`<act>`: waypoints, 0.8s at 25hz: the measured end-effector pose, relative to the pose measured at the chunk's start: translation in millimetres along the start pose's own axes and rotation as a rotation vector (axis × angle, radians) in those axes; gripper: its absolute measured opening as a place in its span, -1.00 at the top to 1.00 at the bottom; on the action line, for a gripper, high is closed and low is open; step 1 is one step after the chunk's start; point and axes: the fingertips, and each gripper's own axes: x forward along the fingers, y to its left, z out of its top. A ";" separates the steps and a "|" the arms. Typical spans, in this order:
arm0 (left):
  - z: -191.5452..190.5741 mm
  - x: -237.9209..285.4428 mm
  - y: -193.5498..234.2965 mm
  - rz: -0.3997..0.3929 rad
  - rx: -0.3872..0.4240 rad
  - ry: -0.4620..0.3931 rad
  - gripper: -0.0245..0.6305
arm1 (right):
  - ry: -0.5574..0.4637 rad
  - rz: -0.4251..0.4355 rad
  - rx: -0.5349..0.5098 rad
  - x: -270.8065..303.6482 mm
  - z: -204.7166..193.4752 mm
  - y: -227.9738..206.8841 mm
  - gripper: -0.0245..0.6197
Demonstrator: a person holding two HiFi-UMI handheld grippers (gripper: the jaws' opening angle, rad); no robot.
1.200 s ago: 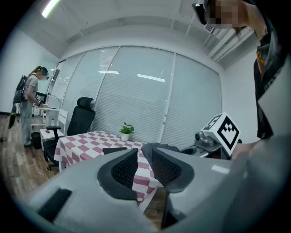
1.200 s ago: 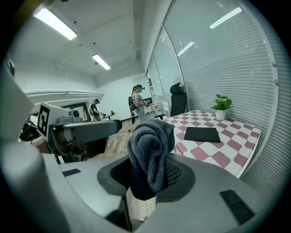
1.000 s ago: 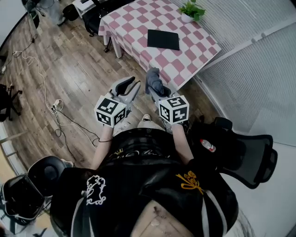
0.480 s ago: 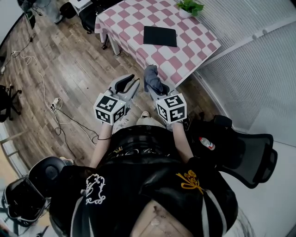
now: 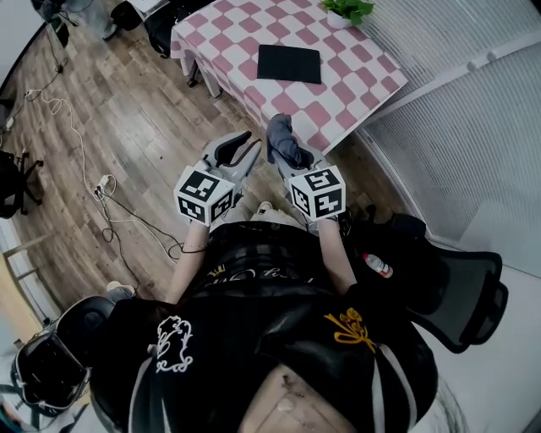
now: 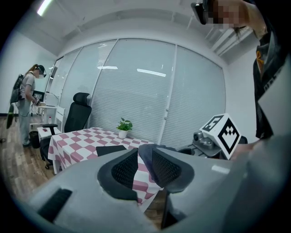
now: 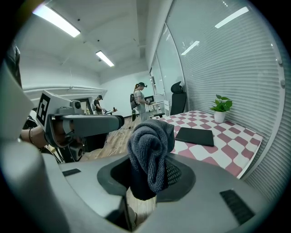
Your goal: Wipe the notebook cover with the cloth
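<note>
Tongs first: the right tongs (image 7: pixel 146 178) are clamped on the cloth (image 7: pixel 150 148), a dark grey towel bunched up and sticking out past the tips, while the left tongs (image 6: pixel 138 159) have just a narrow gap and nothing in it. The notebook (image 5: pixel 289 63) is lying flat and closed around the middle of the tabletop (image 5: pixel 359 80), black cover up, well apart from the cloth, so no wiping yet. Compared with a second ago, both tongs have crept a bit forward and the near corner of the tabletop now sits just ahead of the cloth, so I'd say this is the walk-up, not the wipe. The notebook itself hasn't budged. Looks to me like the next bit is getting the cloth out over that near corner and down onto the cover, maybe with the left tongs pinning the notebook so it doesn't slide on the checked covering. Potted plant (image 5: pixel 348 10) is way off at the far corner, wooden floor (image 5: pixel 127 127) everywhere else.
</note>
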 end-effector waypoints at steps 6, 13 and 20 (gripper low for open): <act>-4.7 13.5 1.7 0.013 -0.003 0.028 0.63 | 0.009 0.021 0.021 6.8 -3.2 -14.9 0.60; -7.0 20.8 26.6 0.040 -0.021 0.048 0.63 | 0.007 0.009 0.088 25.8 0.6 -34.1 0.60; 4.1 42.3 75.9 -0.008 -0.019 0.046 0.63 | 0.016 -0.045 0.117 64.6 19.5 -54.2 0.60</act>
